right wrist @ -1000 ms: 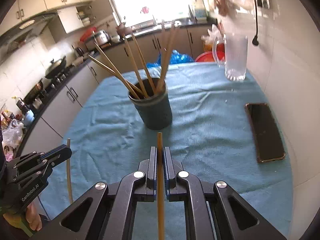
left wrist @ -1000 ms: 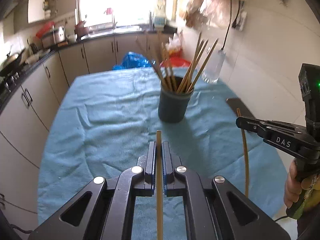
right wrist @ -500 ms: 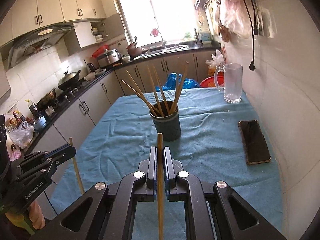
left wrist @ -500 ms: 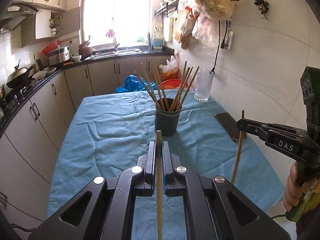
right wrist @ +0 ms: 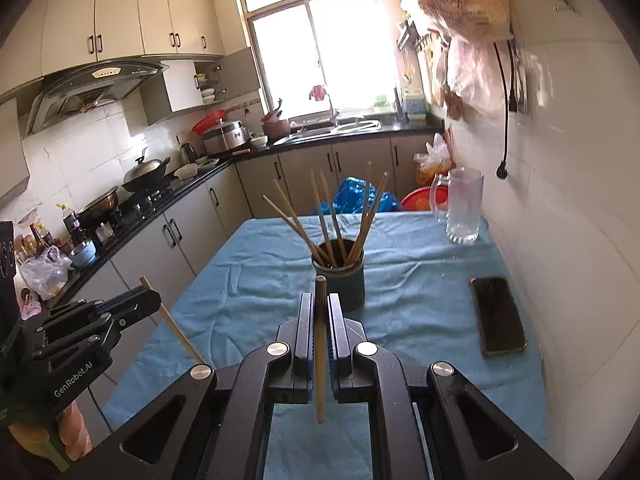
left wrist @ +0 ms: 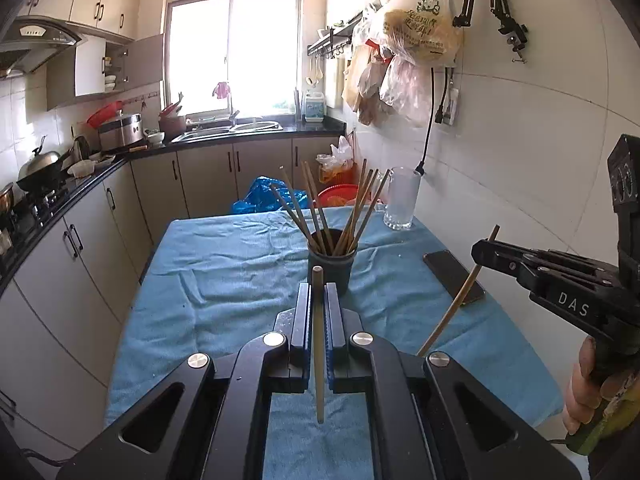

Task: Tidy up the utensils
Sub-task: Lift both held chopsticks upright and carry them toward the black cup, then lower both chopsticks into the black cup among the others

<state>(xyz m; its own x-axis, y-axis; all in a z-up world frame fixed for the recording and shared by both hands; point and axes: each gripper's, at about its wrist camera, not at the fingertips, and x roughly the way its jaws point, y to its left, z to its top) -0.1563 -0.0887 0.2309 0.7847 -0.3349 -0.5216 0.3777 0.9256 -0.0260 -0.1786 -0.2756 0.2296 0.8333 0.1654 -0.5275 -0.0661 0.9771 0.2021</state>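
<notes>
The holder (left wrist: 331,261), a dark round pot, stands upright near the middle of the surface (left wrist: 224,264), on its blue cloth, with a fan of chopsticks (left wrist: 352,216) leaning out of it in all directions. It lies straight ahead of both claws and below them, so the coming move looks like a forward and downward reach. Neither claw is plainly the nearer; each view shows the holder just beyond its own fingertips.

The left claw (left wrist: 318,300) is clamped narrowly on a single stick (left wrist: 318,344), whose long axis runs along the fingers and points at the holder. The right claw (right wrist: 320,308) is pinched the same way on a second stick (right wrist: 320,348), also aimed forward. Seen from the opposite view, each stick hangs aslant from its claw, so it will likely need tipping upright to drop into the pot mouth among the splayed sticks.

Further out, a phone (right wrist: 498,316) lies flat on the right of the cloth and a glass mug (right wrist: 462,208) stands at the far right corner.

Writing: "DAS" on the right claw's body in the left view, "GenRobot.AI" on the left claw's body in the right view. The print on the hanging bag (left wrist: 420,28) is too small to read.
</notes>
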